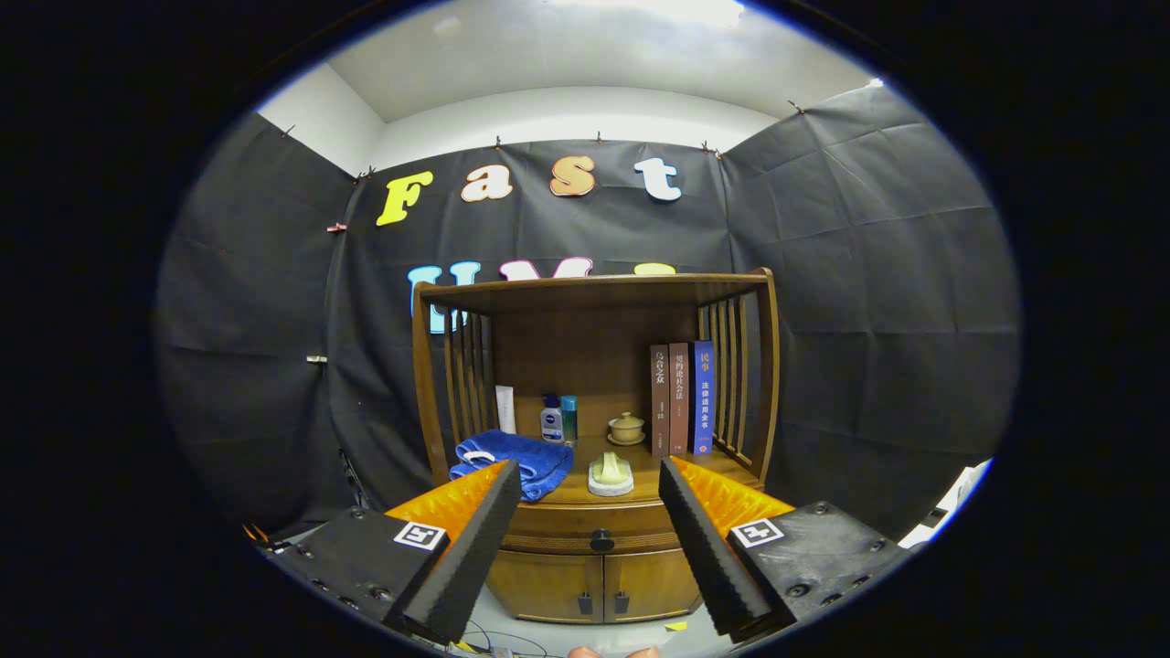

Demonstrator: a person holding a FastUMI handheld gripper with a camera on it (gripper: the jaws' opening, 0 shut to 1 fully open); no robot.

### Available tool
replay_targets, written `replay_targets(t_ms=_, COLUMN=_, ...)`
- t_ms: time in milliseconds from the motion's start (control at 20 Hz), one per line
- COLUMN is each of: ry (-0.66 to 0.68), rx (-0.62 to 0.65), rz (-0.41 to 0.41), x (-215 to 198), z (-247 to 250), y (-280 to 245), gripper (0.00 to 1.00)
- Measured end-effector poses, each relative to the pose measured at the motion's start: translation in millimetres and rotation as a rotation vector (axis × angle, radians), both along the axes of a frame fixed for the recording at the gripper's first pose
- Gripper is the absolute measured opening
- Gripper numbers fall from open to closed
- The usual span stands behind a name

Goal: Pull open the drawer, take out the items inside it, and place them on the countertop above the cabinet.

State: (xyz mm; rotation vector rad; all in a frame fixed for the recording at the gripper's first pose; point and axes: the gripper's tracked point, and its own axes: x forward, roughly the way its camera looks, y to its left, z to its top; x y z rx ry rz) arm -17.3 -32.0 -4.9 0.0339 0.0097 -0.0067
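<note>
Cabinet drawer [599, 530] shut, knob [601, 541] between the spread fingers of the tool [590, 507] (holding nothing); towel [512, 461] on surface [640, 484]; stage undecidable.

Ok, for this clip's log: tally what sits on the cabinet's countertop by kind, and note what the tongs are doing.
Books: 3, upright
Bottles: 2
Blue towel: 1
White tube: 1
Lidded cup on saucer: 1
Pale object on a white dish: 1
Total: 9
The tongs are open, short of the closed drawer.
</note>
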Motion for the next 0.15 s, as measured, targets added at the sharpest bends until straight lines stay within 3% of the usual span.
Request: replay_targets(t_ms=150, ry=0.010, rx=0.022, rz=-0.002, x=0.1, z=-1.4, y=-4.4, gripper=0.97)
